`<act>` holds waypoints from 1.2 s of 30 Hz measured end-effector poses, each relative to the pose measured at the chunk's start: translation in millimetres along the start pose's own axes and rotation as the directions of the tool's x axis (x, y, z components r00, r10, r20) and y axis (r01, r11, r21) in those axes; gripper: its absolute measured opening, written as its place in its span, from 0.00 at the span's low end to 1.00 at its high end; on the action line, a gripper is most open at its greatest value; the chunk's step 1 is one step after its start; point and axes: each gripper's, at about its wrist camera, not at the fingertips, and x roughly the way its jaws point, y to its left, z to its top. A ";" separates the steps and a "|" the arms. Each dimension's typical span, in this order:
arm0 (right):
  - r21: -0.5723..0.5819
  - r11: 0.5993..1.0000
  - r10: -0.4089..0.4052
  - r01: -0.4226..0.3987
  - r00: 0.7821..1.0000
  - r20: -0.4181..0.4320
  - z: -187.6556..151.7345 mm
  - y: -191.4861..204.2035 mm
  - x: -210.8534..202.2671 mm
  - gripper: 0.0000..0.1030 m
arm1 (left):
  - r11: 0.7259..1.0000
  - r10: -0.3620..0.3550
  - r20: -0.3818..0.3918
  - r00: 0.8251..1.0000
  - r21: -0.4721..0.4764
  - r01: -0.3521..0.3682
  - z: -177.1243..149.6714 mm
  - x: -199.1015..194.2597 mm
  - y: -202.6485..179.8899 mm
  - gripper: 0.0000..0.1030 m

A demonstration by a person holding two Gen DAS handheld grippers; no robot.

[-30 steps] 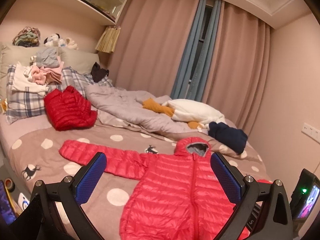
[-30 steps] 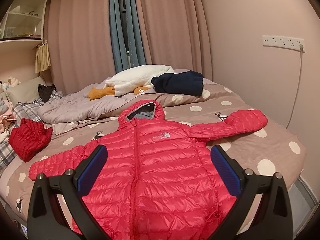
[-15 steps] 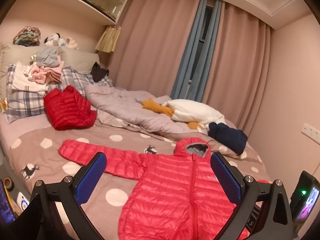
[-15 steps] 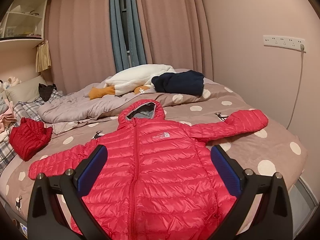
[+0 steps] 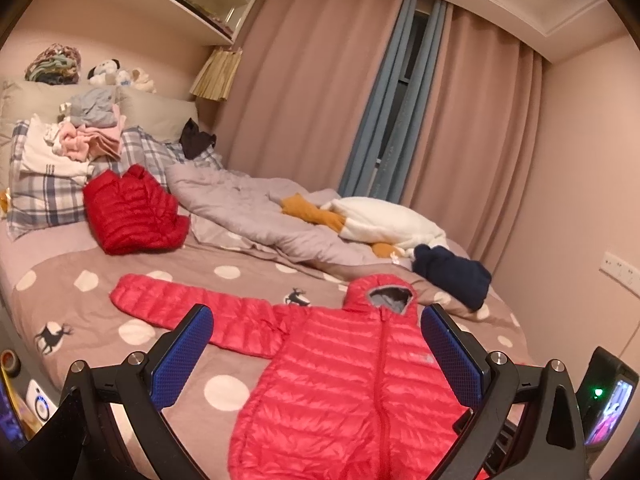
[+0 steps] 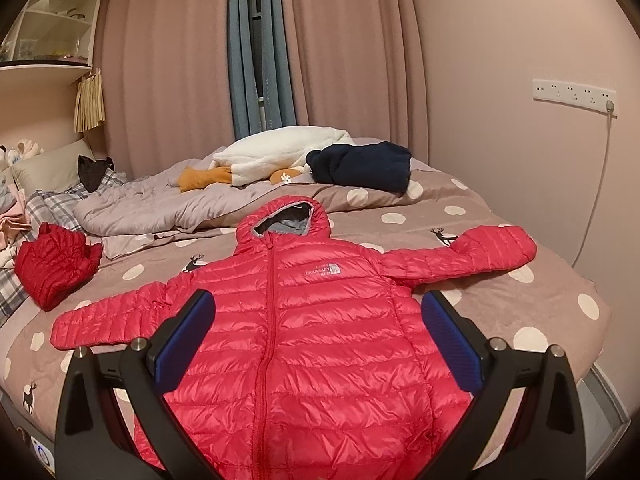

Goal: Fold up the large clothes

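A red hooded puffer jacket (image 6: pixel 304 320) lies flat and face up on the bed, zipped, both sleeves spread out to the sides. It also shows in the left wrist view (image 5: pixel 352 380). My left gripper (image 5: pixel 316 356) is open and empty, above the jacket's left side near its hem. My right gripper (image 6: pixel 318 344) is open and empty, above the jacket's lower body. Neither touches the jacket.
The bed has a brown polka-dot cover (image 6: pixel 560 280). A folded darker red jacket (image 5: pixel 132 212) lies near plaid pillows (image 5: pixel 44 196) with a clothes pile. A grey duvet (image 5: pixel 256 216), a white plush (image 6: pixel 280 152) and a navy garment (image 6: pixel 364 164) lie behind. A wall (image 6: pixel 520 160) is at the right.
Both views have shifted only slightly. The jacket lies as before and both grippers stay open.
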 end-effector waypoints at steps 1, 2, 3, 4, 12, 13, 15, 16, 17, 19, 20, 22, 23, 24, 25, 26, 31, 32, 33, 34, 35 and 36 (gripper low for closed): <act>0.000 1.000 -0.001 0.001 1.000 0.001 0.0 0.3 0.2 1.00 | 1.000 0.004 -0.007 1.000 0.003 -0.004 -0.4 1.8 0.1 0.99; 0.001 1.000 -0.001 0.001 1.000 0.001 0.1 0.8 0.7 1.00 | 1.000 0.009 -0.016 1.000 0.011 -0.009 -0.8 3.6 0.3 0.99; 0.000 1.000 0.001 -0.001 1.000 -0.002 -0.2 1.0 1.1 1.00 | 1.000 0.012 -0.021 1.000 0.014 -0.011 -1.0 5.3 0.6 0.99; -0.004 1.000 0.005 -0.005 1.000 -0.003 -0.3 1.0 1.0 1.00 | 1.000 0.014 -0.026 1.000 0.017 -0.014 -1.5 7.4 0.4 0.99; 0.039 0.999 -0.022 0.023 1.000 -0.014 -1.6 -17.1 5.3 1.00 | 0.999 0.030 -0.045 0.999 0.043 -0.028 -8.6 13.6 -8.1 0.99; 0.047 0.999 -0.022 0.023 1.000 -0.016 -2.0 -20.2 6.4 1.00 | 0.998 0.043 -0.045 0.998 0.049 -0.040 -8.8 14.3 -9.3 0.99; 0.061 0.997 -0.039 0.041 0.999 -0.023 -3.3 -26.6 9.4 1.00 | 0.997 0.056 -0.044 0.997 0.060 -0.053 -9.5 15.6 -11.5 0.99; 0.068 0.997 -0.046 0.048 0.999 -0.028 -3.9 -29.9 11.0 1.00 | 0.996 0.055 -0.048 0.997 0.066 -0.052 -10.3 17.1 -13.3 0.99; 0.076 0.996 -0.046 0.049 0.998 -0.035 -4.9 -33.3 13.3 1.00 | 0.996 0.055 -0.053 0.997 0.072 -0.051 -10.5 19.0 -14.7 0.99; 0.090 0.995 -0.048 0.052 0.998 -0.048 -6.3 -40.0 17.3 1.00 | 0.996 0.049 -0.047 0.998 0.071 -0.046 -11.6 23.9 -17.7 0.99; 0.097 0.994 -0.052 0.057 0.997 -0.051 -6.8 -43.4 19.3 1.00 | 0.997 0.046 -0.045 0.998 0.068 -0.043 -12.7 25.0 -18.5 0.99; 0.111 0.991 -0.063 0.069 0.996 -0.058 -7.5 -50.4 22.9 1.00 | 0.996 0.049 -0.053 0.997 0.072 -0.045 -14.4 27.7 -20.8 0.99; 0.115 0.991 -0.064 0.070 0.996 -0.058 -8.0 -53.4 24.2 1.00 | 0.996 0.051 -0.060 0.997 0.075 -0.046 -14.3 29.0 -22.0 0.99; 0.121 0.990 -0.067 0.074 0.996 -0.061 -8.5 -56.7 25.2 1.00 | 0.996 0.051 -0.063 0.997 0.076 -0.046 -15.0 29.6 -23.6 0.99; 0.125 0.989 -0.070 0.077 0.996 -0.063 -8.7 -59.8 26.1 1.00 | 0.996 0.046 -0.063 0.997 0.075 -0.042 -15.5 30.6 -25.7 0.99; 0.130 0.988 -0.074 0.082 0.995 -0.066 -9.0 -62.4 26.6 1.00 | 0.996 0.044 -0.063 0.997 0.076 -0.039 -16.1 31.3 -28.1 0.99; 0.150 0.985 -0.077 0.086 0.995 -0.069 -10.0 -74.8 27.3 1.00 | 0.998 0.029 -0.042 0.999 0.059 -0.026 -19.2 30.6 -38.8 0.99; 0.152 0.984 -0.079 0.089 0.995 -0.066 -9.8 -76.4 27.5 1.00 | 0.998 0.025 -0.036 0.999 0.052 -0.023 -19.8 30.4 -40.1 0.99; 0.152 0.984 -0.083 0.092 0.994 -0.066 -9.7 -77.4 27.5 1.00 | 0.999 0.020 -0.034 0.999 0.049 -0.018 -20.6 29.8 -41.7 0.99; 0.150 0.984 -0.087 0.096 0.994 -0.065 -9.7 -78.3 27.5 1.00 | 0.999 0.015 -0.036 0.999 0.049 -0.013 -21.1 29.7 -43.1 0.99; 0.147 0.984 -0.090 0.099 0.994 -0.064 -9.5 -78.8 27.8 1.00 | 0.999 0.008 -0.036 0.999 0.045 -0.006 -20.8 31.7 -44.9 0.99; 0.143 0.985 -0.090 0.099 0.994 -0.063 -9.1 -79.3 27.9 1.00 | 0.999 0.002 -0.037 0.999 0.045 -0.001 -20.7 32.7 -46.1 0.99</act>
